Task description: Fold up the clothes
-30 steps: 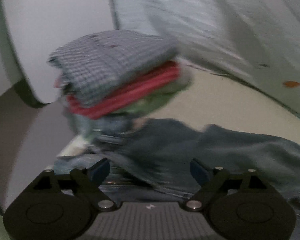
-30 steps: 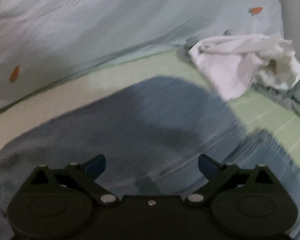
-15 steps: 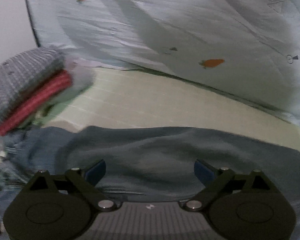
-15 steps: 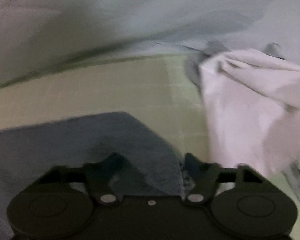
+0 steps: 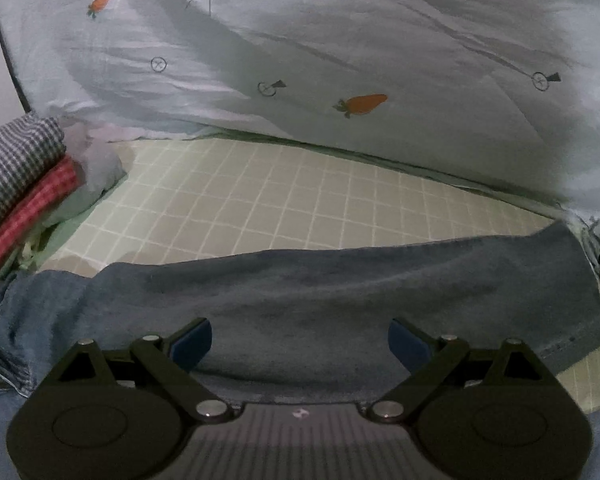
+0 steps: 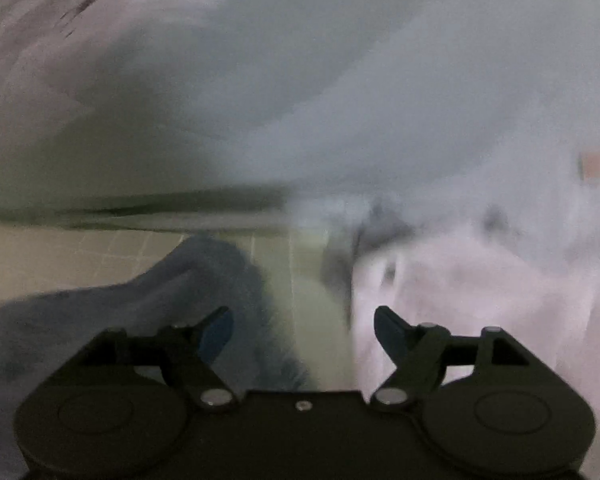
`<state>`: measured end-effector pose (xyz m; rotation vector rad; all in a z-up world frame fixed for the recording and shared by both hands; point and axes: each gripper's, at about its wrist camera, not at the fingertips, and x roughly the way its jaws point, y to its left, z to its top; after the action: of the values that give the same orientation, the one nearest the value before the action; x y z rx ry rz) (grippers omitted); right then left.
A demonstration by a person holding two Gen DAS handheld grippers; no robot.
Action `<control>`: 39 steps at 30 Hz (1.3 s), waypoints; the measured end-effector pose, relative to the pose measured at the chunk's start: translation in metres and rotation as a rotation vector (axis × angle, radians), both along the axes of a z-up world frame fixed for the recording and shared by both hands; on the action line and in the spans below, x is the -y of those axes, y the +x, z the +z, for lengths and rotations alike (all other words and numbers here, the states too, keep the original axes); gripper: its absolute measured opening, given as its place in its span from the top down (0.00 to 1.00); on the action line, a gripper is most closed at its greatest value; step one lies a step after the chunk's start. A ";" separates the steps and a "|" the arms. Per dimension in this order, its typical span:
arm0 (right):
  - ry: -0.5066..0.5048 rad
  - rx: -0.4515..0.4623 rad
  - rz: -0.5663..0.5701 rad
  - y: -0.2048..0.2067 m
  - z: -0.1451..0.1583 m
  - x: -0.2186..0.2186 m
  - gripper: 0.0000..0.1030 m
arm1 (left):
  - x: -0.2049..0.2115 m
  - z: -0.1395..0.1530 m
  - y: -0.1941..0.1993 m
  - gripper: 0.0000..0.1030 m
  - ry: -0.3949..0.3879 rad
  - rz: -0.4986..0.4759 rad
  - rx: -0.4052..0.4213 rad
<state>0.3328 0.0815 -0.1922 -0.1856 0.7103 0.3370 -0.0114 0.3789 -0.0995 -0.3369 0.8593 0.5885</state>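
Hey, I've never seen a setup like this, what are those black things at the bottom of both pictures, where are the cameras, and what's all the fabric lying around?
Those black parts are hand-held grippers, one in each of a person's hands, each with two fingers tipped in blue pads. A fisheye camera sits on each gripper and looks forward along its fingers, so one picture comes from the left gripper and the other from the right gripper. Both are open and hold nothing.

The surface is a bed with a green checked sheet. A blue-grey garment lies spread across it in front of the left gripper. At far left is a stack of folded clothes, a checked piece on top of a red one. Behind lies a pale quilt with carrot prints. The right view is blurred, showing white cloth beside the garment's end.
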 end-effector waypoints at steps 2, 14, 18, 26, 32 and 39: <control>0.091 -0.090 -0.111 -0.010 -0.011 0.018 0.23 | 0.000 -0.002 -0.003 0.08 -0.008 0.008 -0.010; 0.208 -0.201 -0.290 -0.053 -0.037 0.046 0.86 | 0.014 0.003 -0.010 0.08 -0.008 -0.015 -0.024; 0.222 -0.207 -0.302 -0.063 -0.035 0.058 0.92 | 0.022 0.006 -0.018 0.08 0.010 -0.017 -0.023; 0.042 -0.179 -0.355 -0.087 -0.031 0.078 0.42 | 0.022 0.002 -0.042 0.08 -0.018 0.028 -0.039; 0.004 -0.087 -0.271 -0.103 -0.009 0.066 0.07 | 0.024 0.006 -0.056 0.08 -0.012 0.032 -0.024; -0.028 -0.052 -0.052 -0.089 -0.008 0.012 0.04 | 0.023 -0.007 -0.057 0.07 -0.030 0.049 -0.061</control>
<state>0.2439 0.0693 -0.1999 -0.1850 0.7701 0.2832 -0.0687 0.3556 -0.1062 -0.3701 0.9214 0.6345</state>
